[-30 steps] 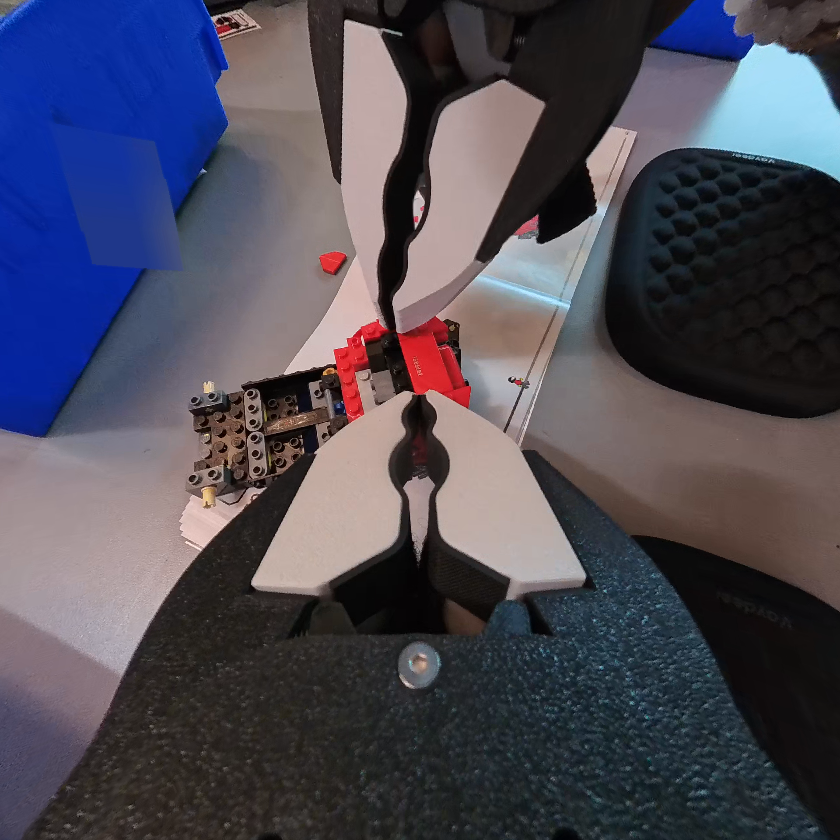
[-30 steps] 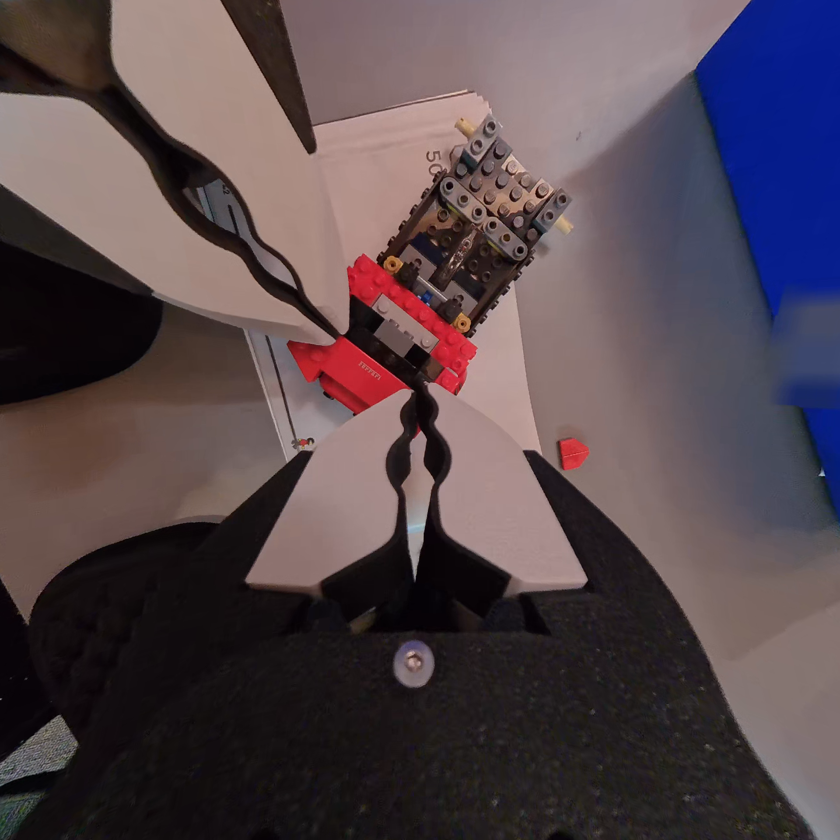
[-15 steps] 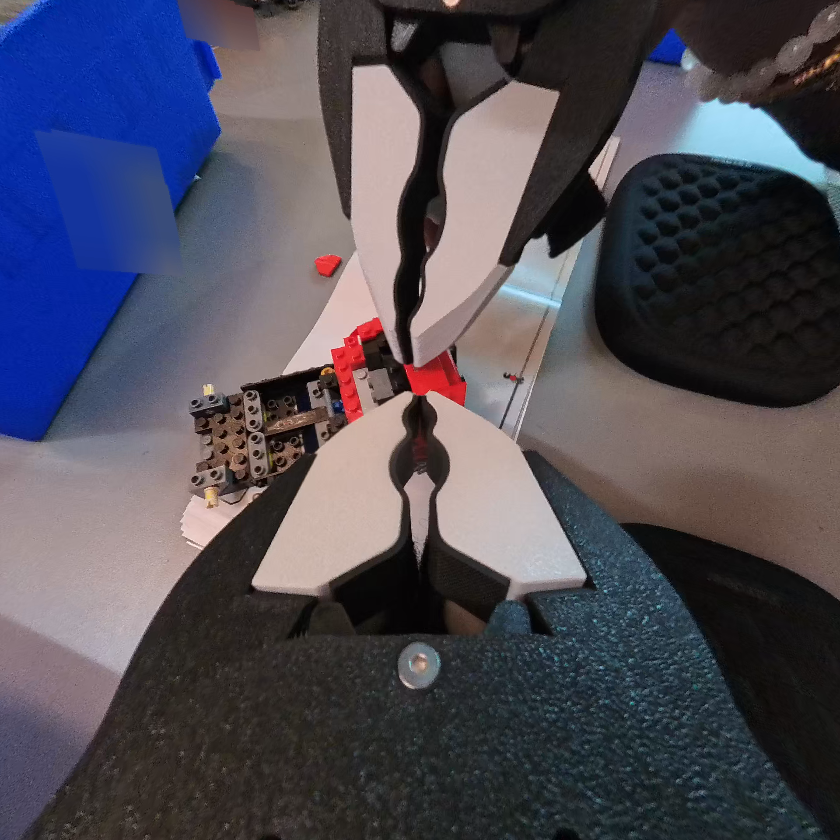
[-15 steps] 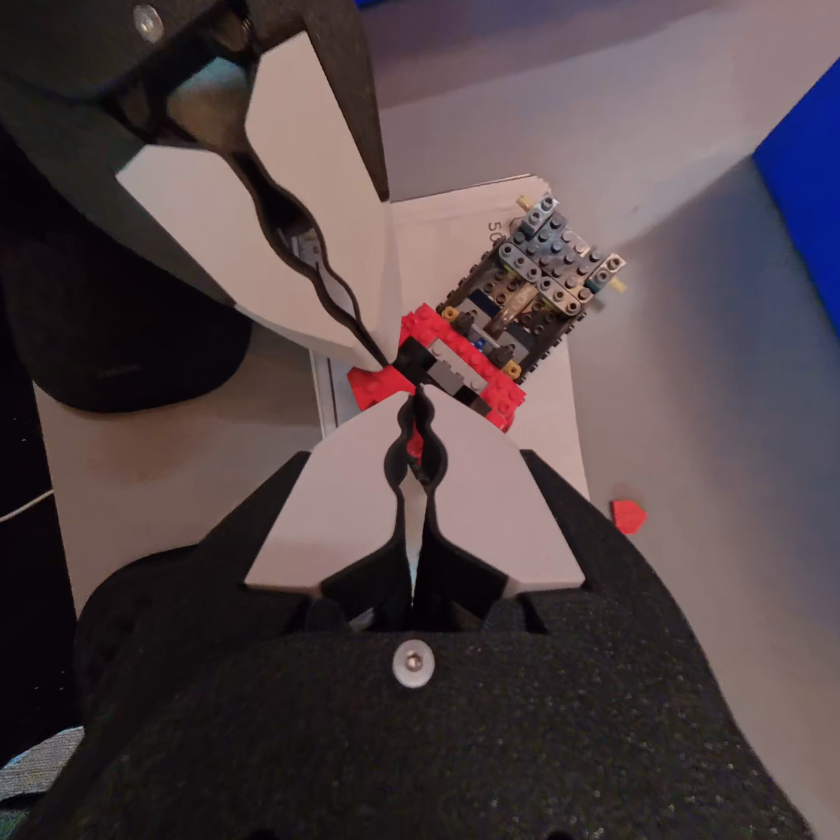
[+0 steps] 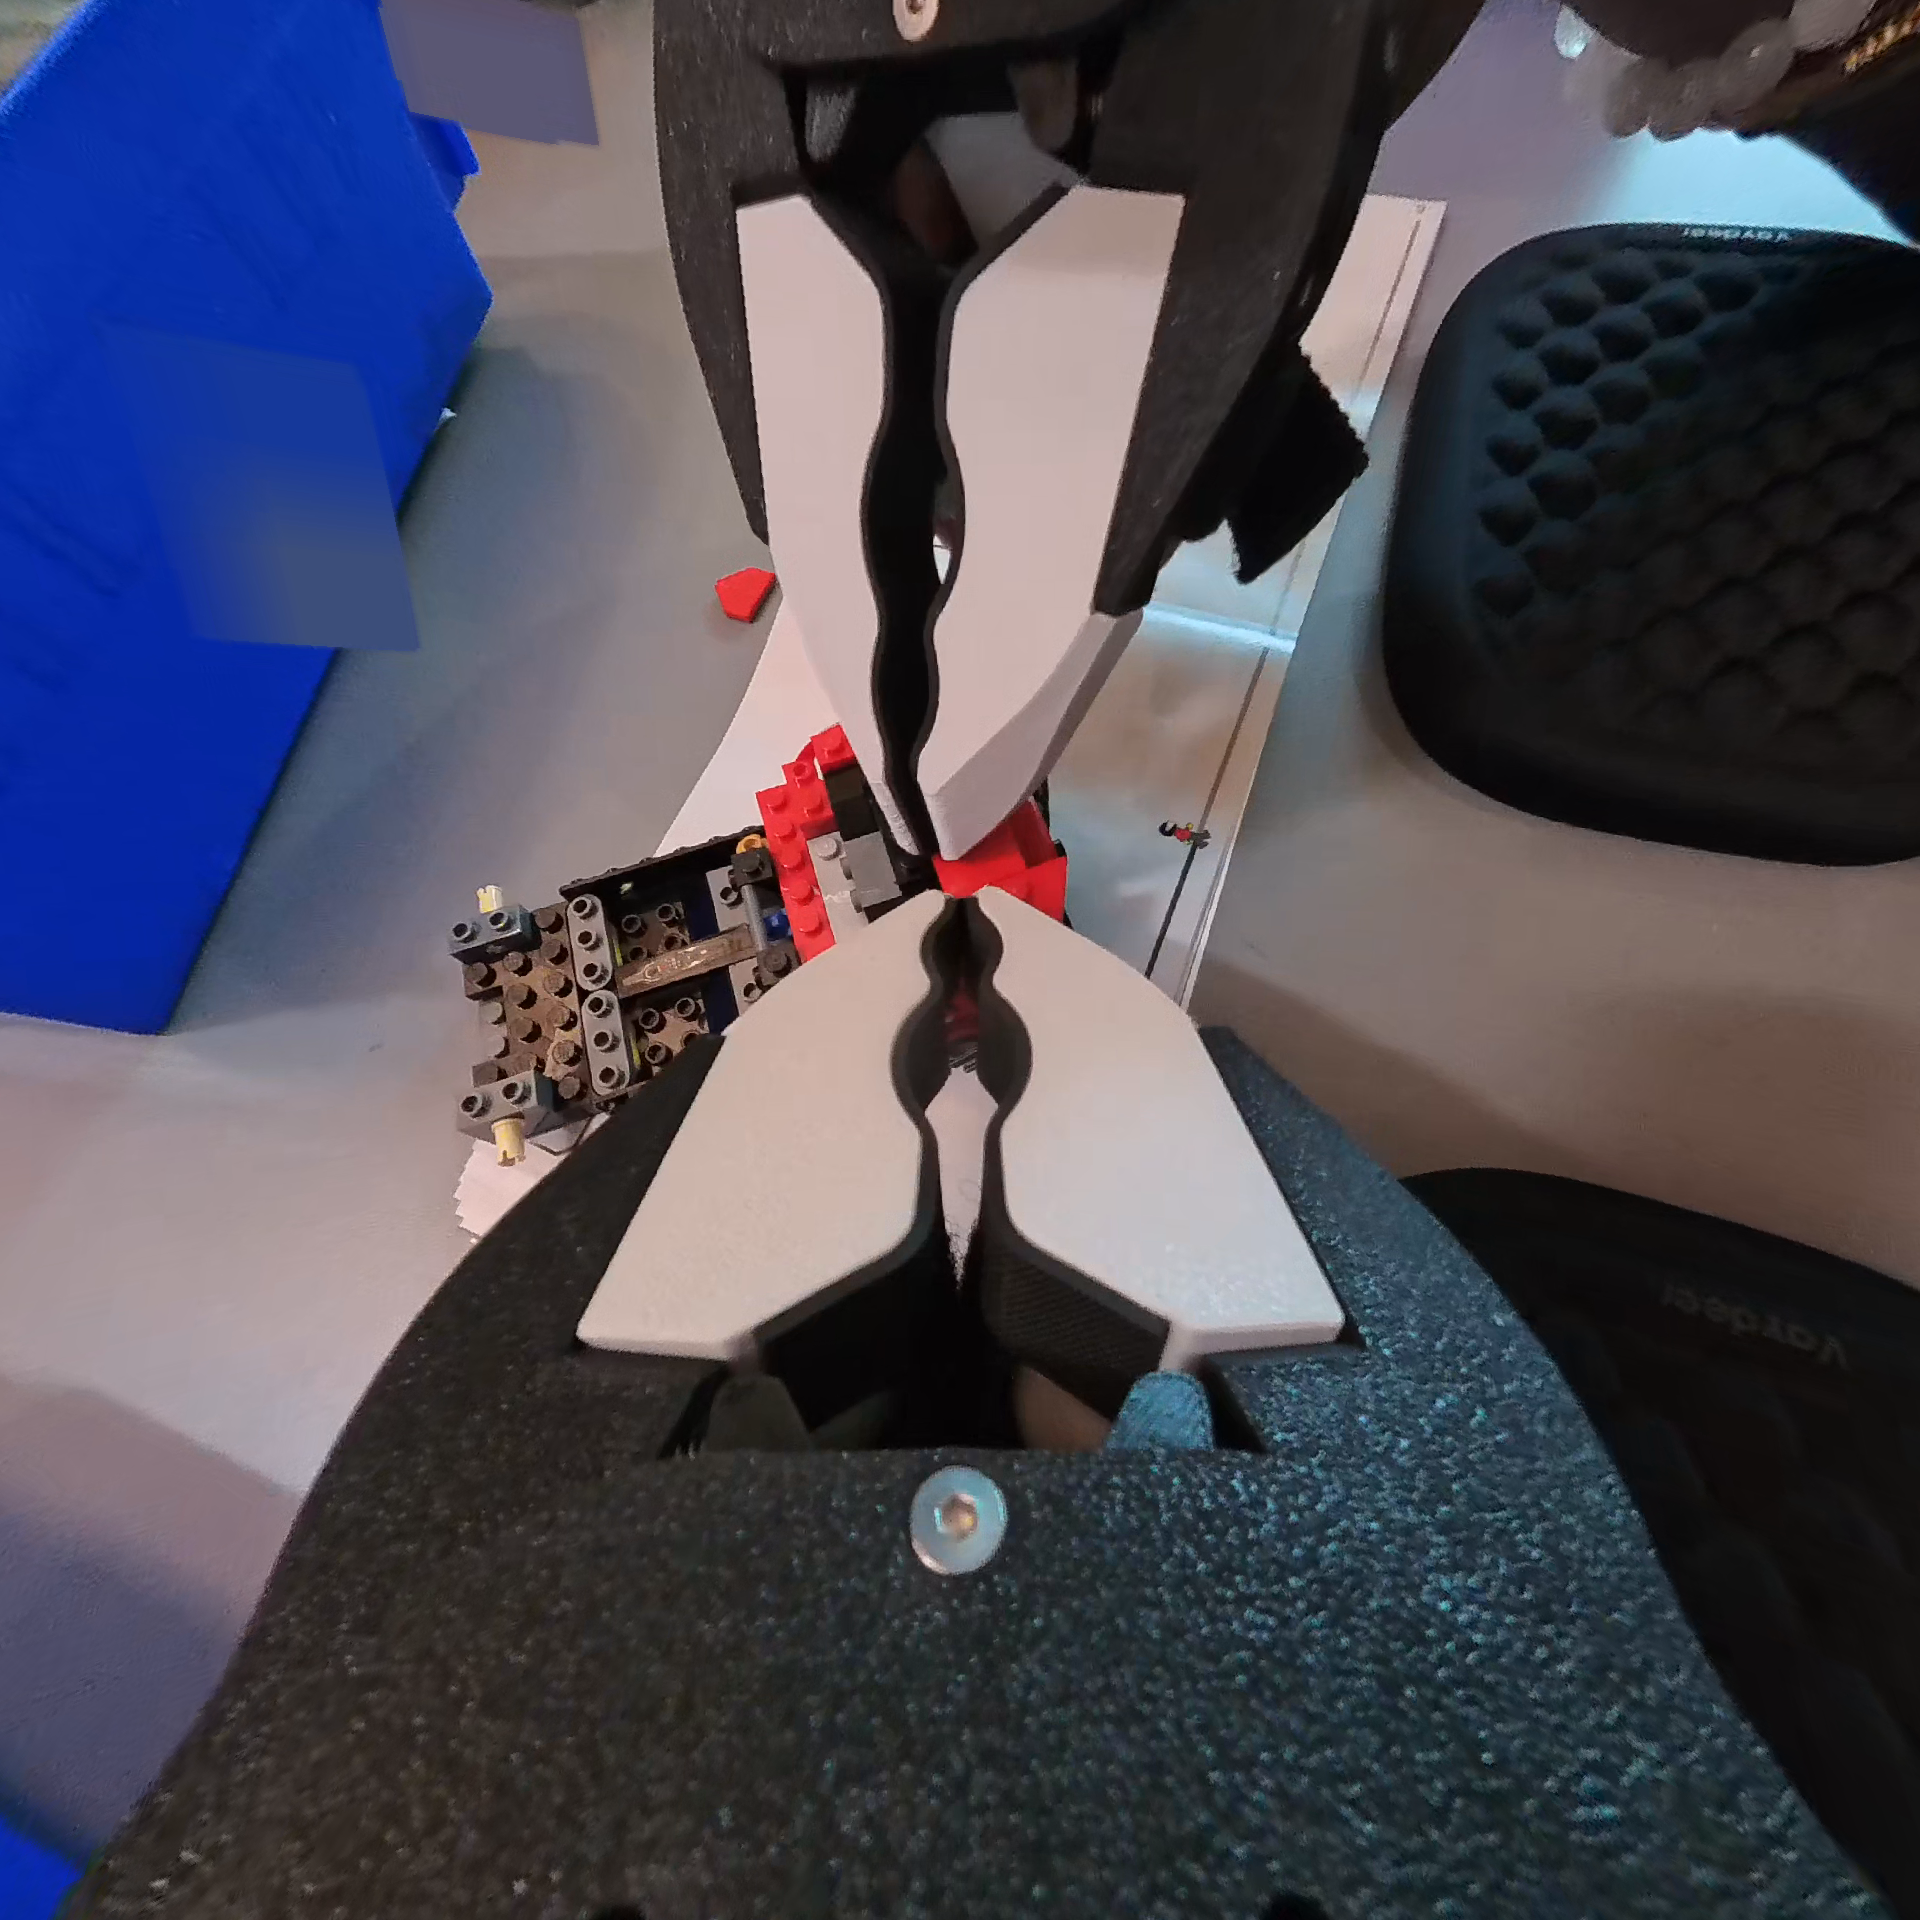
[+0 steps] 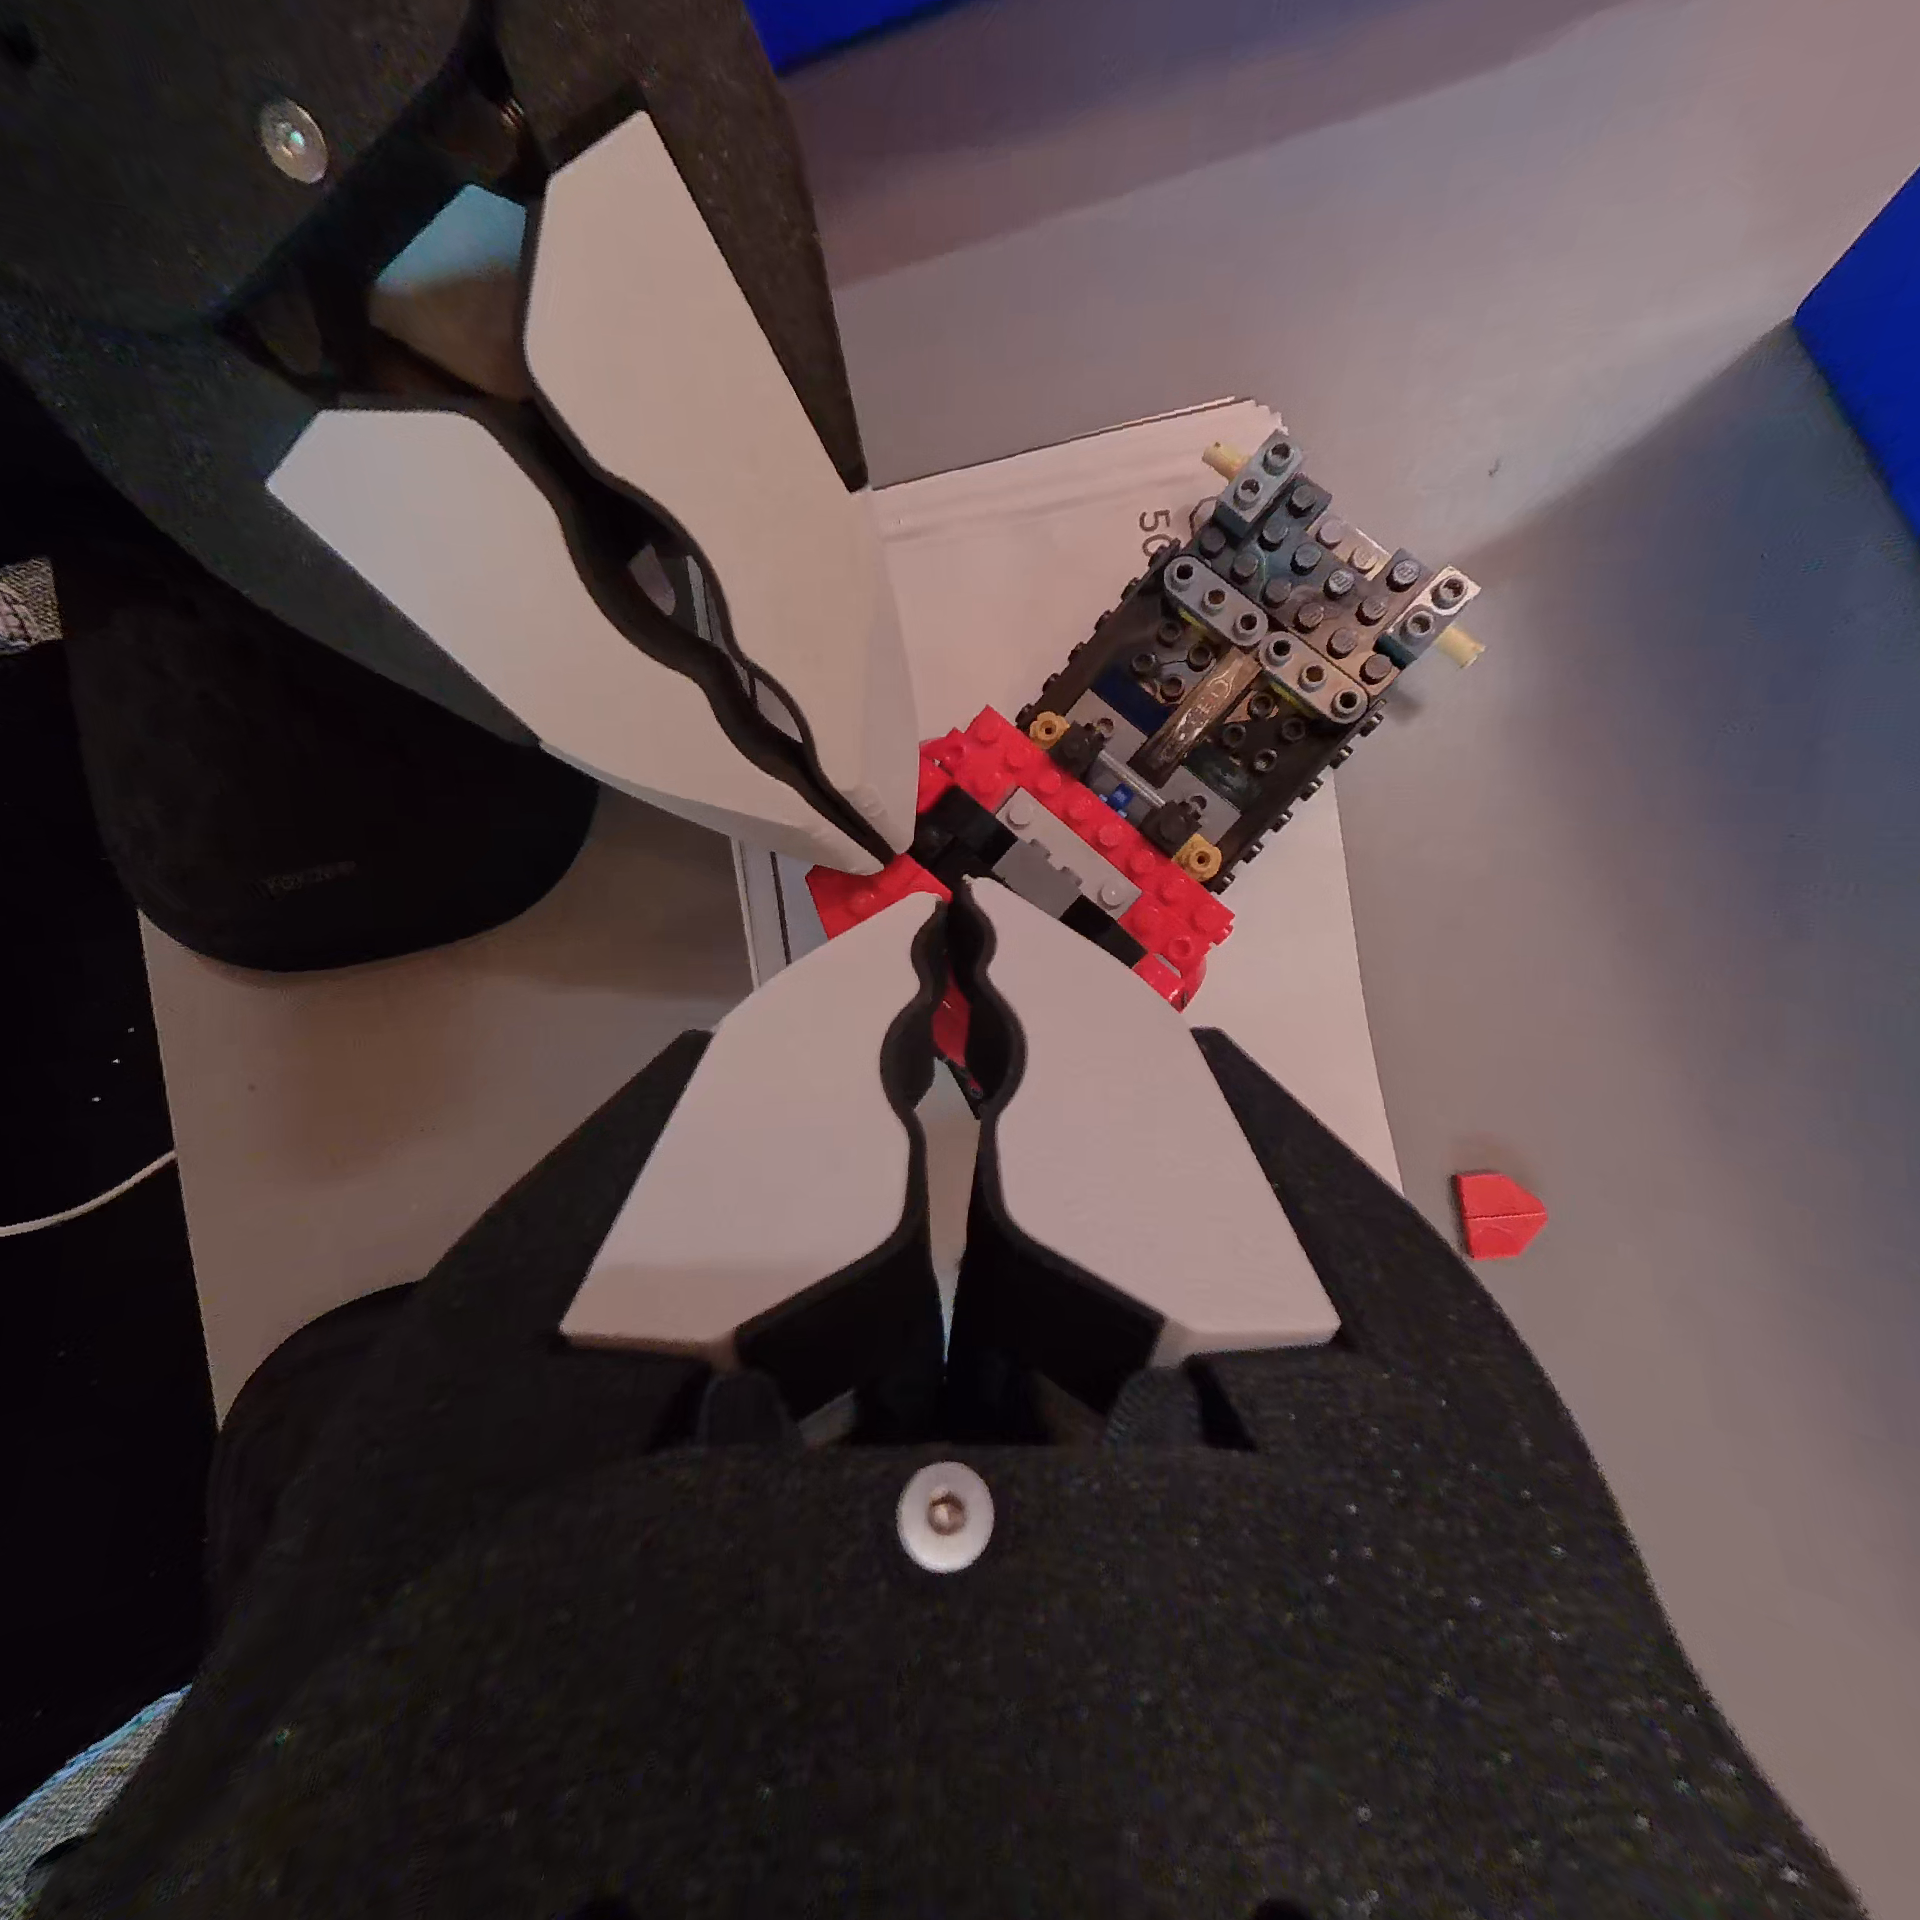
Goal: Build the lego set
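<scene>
A partly built Lego car lies on a white instruction booklet. Its black and grey chassis points left, and its red front section lies under both gripper tips. My left gripper is shut, tips on the red front. My right gripper comes down from above, also shut, its tips touching the same spot. In the right wrist view the right gripper and left gripper meet at the red section, with the chassis beyond. Whether either grips a brick is hidden.
A loose red sloped brick lies on the grey table beside the booklet, also in the right wrist view. A blue bin stands at the left. A black dimpled case lies at the right, with another black case nearer. The grippers are tip to tip, or close to it. My left gripper's tips are some 12 cm from the black case. The right camera catches it too, in the right wrist view.
The right gripper has swung more upright over the red front. Both sets of tips have stayed together on it, and they cover more of the red hood piece. The car has not moved.
</scene>
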The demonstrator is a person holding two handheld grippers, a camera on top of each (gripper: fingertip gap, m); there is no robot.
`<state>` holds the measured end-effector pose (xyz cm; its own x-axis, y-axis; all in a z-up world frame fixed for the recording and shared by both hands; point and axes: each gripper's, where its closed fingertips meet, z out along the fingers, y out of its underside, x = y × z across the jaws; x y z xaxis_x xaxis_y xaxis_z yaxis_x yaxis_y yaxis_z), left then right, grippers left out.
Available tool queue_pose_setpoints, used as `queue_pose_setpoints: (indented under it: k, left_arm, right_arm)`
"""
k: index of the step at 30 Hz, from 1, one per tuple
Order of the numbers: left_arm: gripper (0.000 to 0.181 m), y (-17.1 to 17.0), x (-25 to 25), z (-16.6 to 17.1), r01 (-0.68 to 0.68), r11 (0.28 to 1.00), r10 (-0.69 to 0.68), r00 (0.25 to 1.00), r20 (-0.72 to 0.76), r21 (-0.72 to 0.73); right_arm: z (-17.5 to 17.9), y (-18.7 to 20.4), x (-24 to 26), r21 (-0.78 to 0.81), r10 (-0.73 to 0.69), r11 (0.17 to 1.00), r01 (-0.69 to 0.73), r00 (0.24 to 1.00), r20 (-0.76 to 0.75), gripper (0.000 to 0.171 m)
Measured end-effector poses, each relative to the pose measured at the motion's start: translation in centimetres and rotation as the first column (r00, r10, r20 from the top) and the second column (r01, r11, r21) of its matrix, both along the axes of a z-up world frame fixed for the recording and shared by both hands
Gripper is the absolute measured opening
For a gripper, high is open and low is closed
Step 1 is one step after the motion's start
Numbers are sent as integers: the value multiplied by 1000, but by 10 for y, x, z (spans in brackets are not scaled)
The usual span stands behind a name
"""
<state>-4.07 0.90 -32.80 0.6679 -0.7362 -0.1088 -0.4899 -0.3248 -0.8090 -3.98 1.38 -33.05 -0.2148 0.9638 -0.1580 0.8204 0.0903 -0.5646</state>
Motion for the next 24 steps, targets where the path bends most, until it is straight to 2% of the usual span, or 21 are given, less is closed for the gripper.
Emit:
queue_pose_setpoints:
  k: [7, 11, 12, 14, 16, 18, 19, 21, 24]
  left_arm:
    - [0, 0, 0, 0, -1, 1000, 1, 1000, -26, 8]
    - [0, 3, -7, 5, -22, 997, 22, 1000, -5, 77]
    - [0, 5, -11, 14, -44, 991, 40, 999, 32, 125]
    - [0, 5, -15, 39, -79, 977, 46, 986, 162, 199]
    - [0, 0, -22, 54, -122, 972, 72, 968, 238, 201]
    - [4, -11, -21, 44, -118, 989, 97, 971, 220, 85]
    - [34, -18, -17, 34, -108, 994, 104, 974, 200, 7]
    - [45, -26, -10, 11, -115, 988, 129, 982, 137, -107]
    - [48, -23, -11, -10, -167, 976, 166, 986, -20, -137]
  right_arm:
    - [3, 0, 0, 30, 24, 999, -23, 999, -34, 0]
    - [55, 13, 6, -89, -98, 993, 73, 943, -319, 0]
    - [66, 21, 13, -97, -133, 990, 104, 916, -379, 19]
    - [73, 32, 35, -123, -171, 984, 130, 889, -424, 40]
    - [67, 28, 53, -192, -168, 977, 92, 889, -425, 56]
    - [51, 26, 60, -207, -150, 976, 70, 902, -405, 64]
    - [39, 24, 61, -192, -123, 980, 53, 919, -375, 67]
    - [18, 17, 57, -154, -57, 988, 10, 951, -304, 72]
    - [-5, 8, 43, -115, 9, 993, -35, 975, -221, 73]
